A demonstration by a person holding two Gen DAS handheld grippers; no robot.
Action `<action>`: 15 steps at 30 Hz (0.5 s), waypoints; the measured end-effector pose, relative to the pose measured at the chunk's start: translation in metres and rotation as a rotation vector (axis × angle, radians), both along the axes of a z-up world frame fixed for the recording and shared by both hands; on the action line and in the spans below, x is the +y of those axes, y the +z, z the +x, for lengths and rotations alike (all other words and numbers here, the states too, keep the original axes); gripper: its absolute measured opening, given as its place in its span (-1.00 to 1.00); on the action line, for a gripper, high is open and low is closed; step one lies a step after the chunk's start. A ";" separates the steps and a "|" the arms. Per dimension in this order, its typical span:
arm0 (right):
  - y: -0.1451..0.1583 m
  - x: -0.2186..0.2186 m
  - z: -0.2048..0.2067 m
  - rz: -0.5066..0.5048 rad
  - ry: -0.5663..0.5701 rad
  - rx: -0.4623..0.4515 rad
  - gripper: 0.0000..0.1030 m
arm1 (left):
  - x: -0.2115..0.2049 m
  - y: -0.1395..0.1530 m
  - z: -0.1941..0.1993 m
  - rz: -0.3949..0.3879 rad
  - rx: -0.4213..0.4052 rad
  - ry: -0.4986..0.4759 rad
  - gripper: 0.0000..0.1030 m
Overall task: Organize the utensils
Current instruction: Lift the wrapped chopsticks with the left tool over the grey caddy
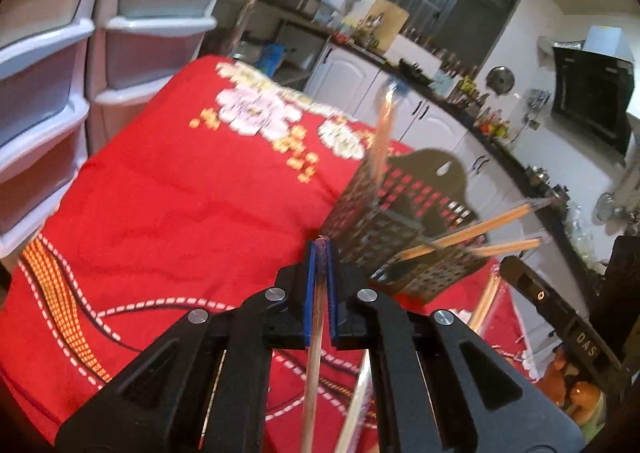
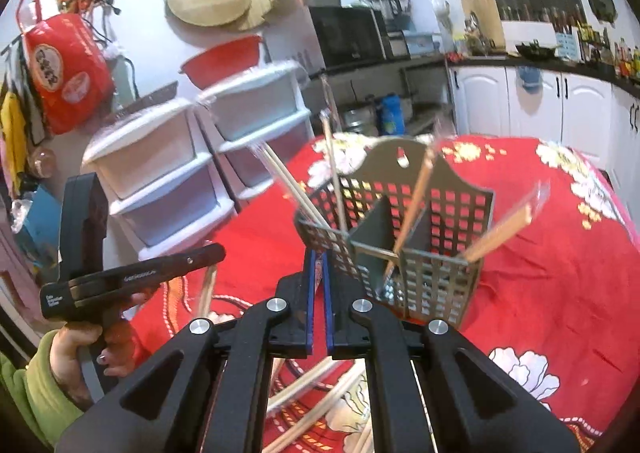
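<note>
**Wooden chopsticks pinched in both grippers**

Wood is showing between the blue fingers [image 1: 310, 293] of the left gripper [image 1: 320, 249] — they are clamping one chopstick [image 1: 312, 365], its length running back under the camera. The right gripper [image 2: 319, 257] is pinching a wrapped chopstick [image 2: 319, 269] likewise. The grey utensil basket [image 2: 432, 221] is standing just ahead on the red-clothed counter [image 1: 180, 213], several chopsticks [image 2: 416, 205] leaning out of it.
</note>
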State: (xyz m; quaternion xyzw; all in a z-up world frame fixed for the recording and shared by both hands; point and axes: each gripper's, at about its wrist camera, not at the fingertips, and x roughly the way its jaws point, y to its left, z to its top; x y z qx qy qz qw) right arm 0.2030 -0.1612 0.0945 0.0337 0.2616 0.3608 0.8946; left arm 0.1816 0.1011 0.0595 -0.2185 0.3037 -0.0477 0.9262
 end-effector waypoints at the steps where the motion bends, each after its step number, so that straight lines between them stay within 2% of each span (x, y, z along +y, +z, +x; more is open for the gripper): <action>1: 0.005 0.000 -0.003 0.004 0.004 -0.011 -0.93 | -0.001 0.004 0.000 0.000 -0.010 -0.002 -0.98; 15: 0.045 -0.011 -0.040 0.043 0.017 -0.144 -0.93 | -0.020 0.052 -0.012 -0.001 -0.133 -0.051 -0.98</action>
